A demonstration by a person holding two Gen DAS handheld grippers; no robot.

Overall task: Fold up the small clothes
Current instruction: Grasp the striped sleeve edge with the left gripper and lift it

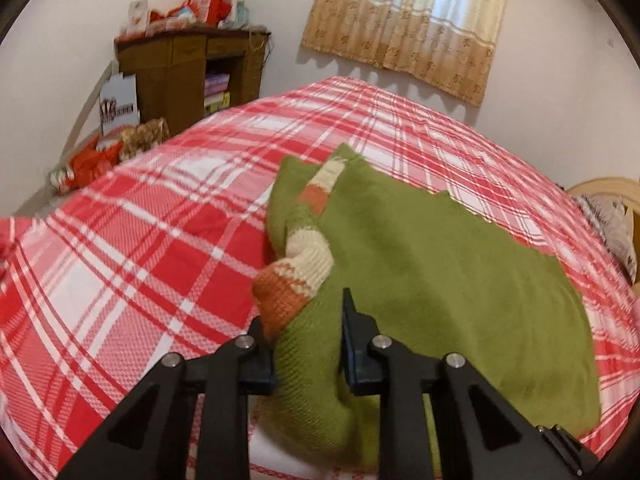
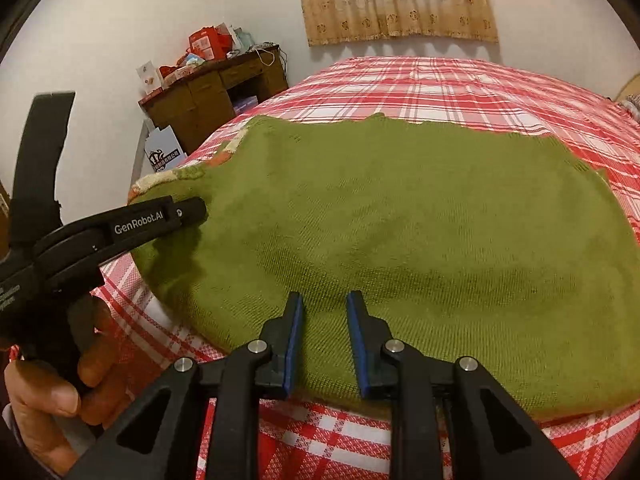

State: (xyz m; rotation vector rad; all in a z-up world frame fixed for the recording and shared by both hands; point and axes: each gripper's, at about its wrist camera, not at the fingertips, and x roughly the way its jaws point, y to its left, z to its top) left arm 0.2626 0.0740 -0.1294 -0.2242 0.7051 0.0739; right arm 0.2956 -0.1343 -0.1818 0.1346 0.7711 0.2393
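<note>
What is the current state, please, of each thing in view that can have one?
Sweater: spread on the bed, sleeve folded over its body.
Left gripper: open, fingers astride a bunch of sweater fabric.
Right gripper: open, over the sweater's near edge, gripping nothing.
Curtain: drawn shut.
Bedspread: laid over the bed.

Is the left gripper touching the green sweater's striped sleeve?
Touching. Left wrist view: the left gripper has the sweater bunched between its open fingers, the striped sleeve pressed against the left finger.
</note>
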